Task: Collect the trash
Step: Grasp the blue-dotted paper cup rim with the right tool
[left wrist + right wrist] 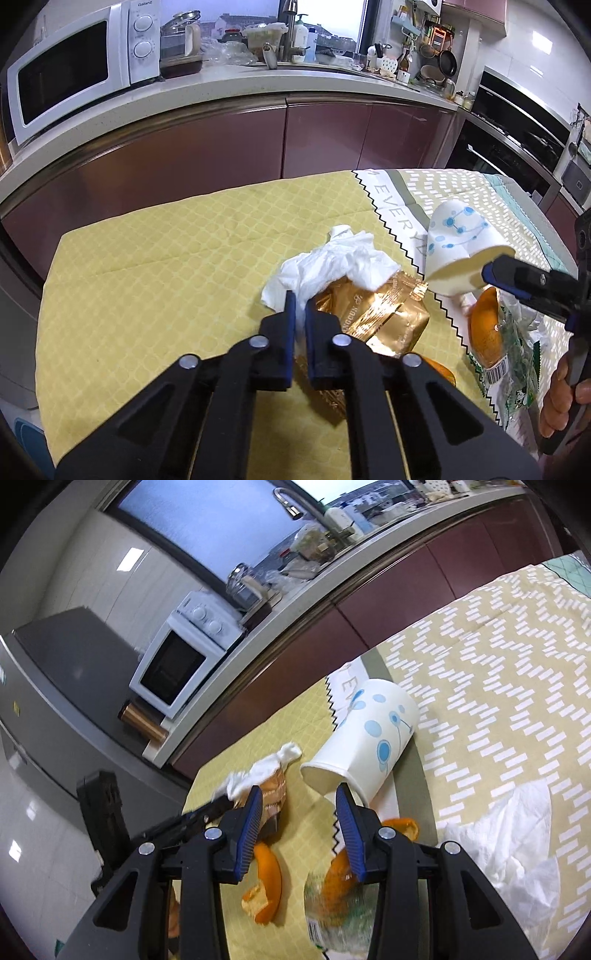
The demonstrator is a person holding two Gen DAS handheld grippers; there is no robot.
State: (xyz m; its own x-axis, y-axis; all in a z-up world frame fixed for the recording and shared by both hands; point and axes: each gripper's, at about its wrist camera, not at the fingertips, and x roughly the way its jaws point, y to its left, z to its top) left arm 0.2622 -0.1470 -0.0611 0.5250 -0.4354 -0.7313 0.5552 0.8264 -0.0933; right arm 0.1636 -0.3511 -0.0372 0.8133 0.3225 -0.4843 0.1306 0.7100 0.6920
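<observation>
1. Kitchen counter behind; yellow tablecloth [155, 280] carries all the trash, none visibly collected.
2. Paper cup [369, 734], the landmark, lies tipped; right gripper [299, 812] gapes at its rim.
3. Beside the cup: gold wrapper [384, 314], crumpled tissue [332, 266], which left gripper [299, 306] pinches.
4. Orange peel [269, 882] lies below the cup.

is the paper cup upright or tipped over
Tipped over. The paper cup lies on its side on the tablecloth, open mouth facing the open right claw; it looks empty.
</observation>
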